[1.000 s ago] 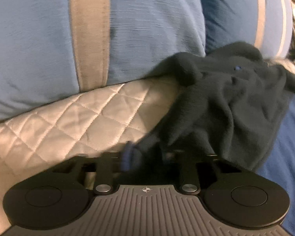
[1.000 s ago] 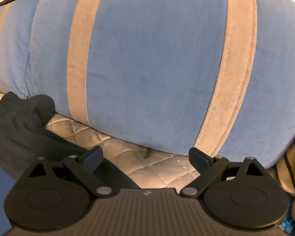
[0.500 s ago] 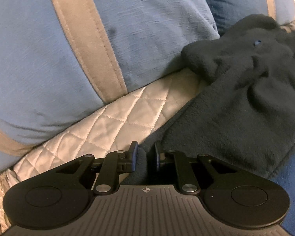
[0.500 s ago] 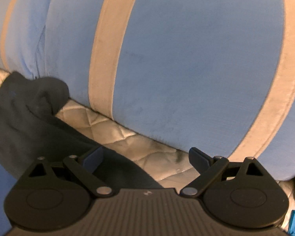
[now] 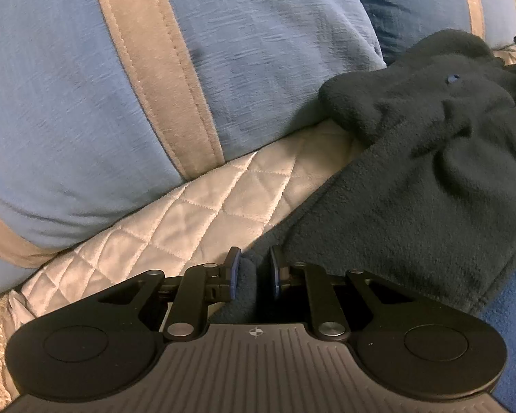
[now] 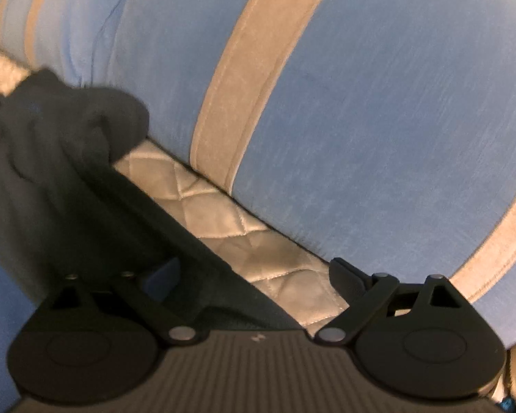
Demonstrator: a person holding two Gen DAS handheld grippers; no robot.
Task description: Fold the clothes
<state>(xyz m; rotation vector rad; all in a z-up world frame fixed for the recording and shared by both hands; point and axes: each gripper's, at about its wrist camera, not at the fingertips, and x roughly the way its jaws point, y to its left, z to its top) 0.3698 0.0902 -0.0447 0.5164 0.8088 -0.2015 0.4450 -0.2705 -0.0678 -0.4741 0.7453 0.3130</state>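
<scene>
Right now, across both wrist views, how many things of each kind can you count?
Dark fleece garment: 1
Blue pillows with tan stripes: 2
Quilted cream cover: 1
Grippers, left shut on the garment, right open: 2
Total: 6

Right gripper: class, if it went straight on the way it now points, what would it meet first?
Probably the quilted cover just ahead of the open right gripper, then the blue striped cushion; depth is unclear.
</scene>
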